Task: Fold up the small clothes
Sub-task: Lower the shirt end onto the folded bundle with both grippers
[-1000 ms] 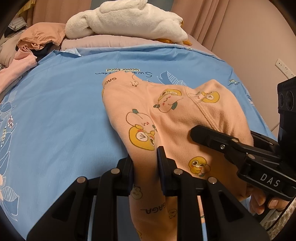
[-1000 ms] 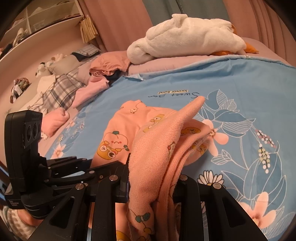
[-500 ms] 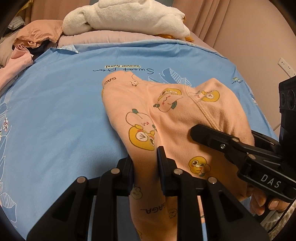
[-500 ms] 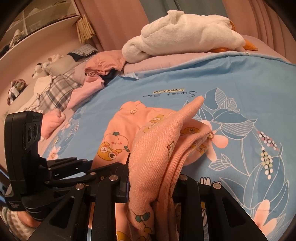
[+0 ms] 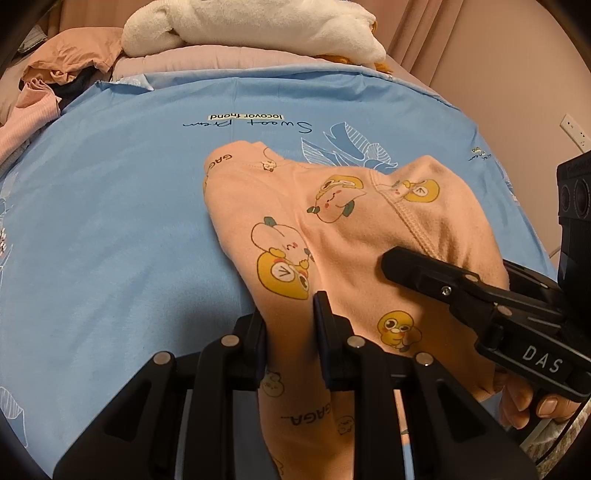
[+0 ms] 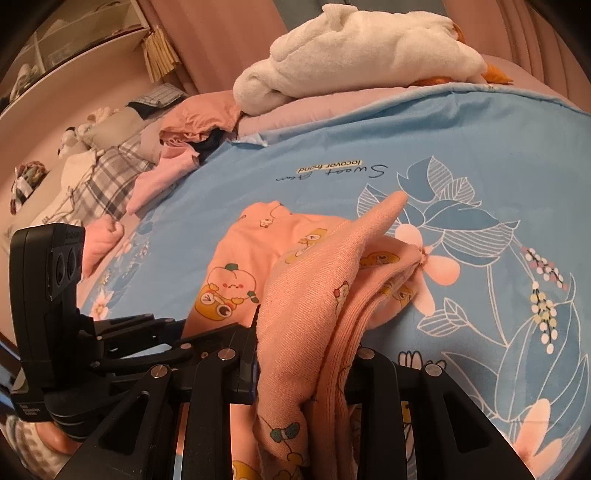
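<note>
A small peach garment with cartoon prints lies partly on the blue bedsheet. My left gripper is shut on its near left edge, cloth pinched between the fingers. My right gripper is shut on a bunched fold of the same peach garment, whose corner sticks up. The right gripper also shows at the right of the left wrist view. The left gripper shows at the left of the right wrist view.
A white plush toy lies on a pink pillow at the bed's far end. Loose pink and plaid clothes are piled at the far left. A wall with a socket stands on the right.
Both grippers have moved forward over the bed with the garment still held. The far end of the bed appears closer. The grips have not changed.
</note>
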Available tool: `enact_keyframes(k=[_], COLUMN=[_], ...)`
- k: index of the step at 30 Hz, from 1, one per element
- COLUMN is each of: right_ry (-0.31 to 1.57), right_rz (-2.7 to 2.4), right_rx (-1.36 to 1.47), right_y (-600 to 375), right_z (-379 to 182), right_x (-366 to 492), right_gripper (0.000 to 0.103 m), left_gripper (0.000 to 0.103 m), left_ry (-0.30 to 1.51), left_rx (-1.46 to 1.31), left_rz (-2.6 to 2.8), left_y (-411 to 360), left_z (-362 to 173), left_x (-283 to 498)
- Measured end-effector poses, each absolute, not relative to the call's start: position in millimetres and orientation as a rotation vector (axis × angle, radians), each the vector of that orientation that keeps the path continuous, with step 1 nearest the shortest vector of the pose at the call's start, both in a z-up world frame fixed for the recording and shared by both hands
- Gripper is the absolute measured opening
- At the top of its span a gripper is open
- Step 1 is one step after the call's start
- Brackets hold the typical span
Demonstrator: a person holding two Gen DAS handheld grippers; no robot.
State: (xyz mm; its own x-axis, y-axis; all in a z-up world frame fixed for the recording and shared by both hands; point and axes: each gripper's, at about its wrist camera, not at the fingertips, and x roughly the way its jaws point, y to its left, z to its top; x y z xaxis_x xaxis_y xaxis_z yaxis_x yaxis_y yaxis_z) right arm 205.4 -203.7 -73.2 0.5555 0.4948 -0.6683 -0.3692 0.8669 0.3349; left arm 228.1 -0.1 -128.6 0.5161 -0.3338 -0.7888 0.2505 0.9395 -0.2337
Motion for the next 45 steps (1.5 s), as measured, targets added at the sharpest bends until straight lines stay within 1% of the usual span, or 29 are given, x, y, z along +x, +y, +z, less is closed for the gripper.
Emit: enact_keyframes(k=[17,25,33,45], right_ry=[0.905,0.941,0.960,0.959], right_rz=[0.483,0.466,0.450,0.426], right_rx=[0.238,0.265,0.297,0.316], right_y=[-220.4,-228.9,-236.9,-250.5], right_z=[-91.1,-99.5,-103.5,-101.0], right_x=[216.7,219.4,218.7,215.7], right_gripper=[0.030,0.031,0.038,0.040], left_gripper=[0.027,0.033,0.048,0.049], left_ry=[0.986,0.987,0.992,0.991], left_rx=[-0.100,-0.097,-0.098,-0.088], left_rz=[-0.347,-0.335,-0.308,-0.300], left_y=[2.3,3.2,9.0,12.1], left_z=[-135.4,-137.0,-138.8,-137.5], left_x=[233.7,233.9,234.7,231.3])
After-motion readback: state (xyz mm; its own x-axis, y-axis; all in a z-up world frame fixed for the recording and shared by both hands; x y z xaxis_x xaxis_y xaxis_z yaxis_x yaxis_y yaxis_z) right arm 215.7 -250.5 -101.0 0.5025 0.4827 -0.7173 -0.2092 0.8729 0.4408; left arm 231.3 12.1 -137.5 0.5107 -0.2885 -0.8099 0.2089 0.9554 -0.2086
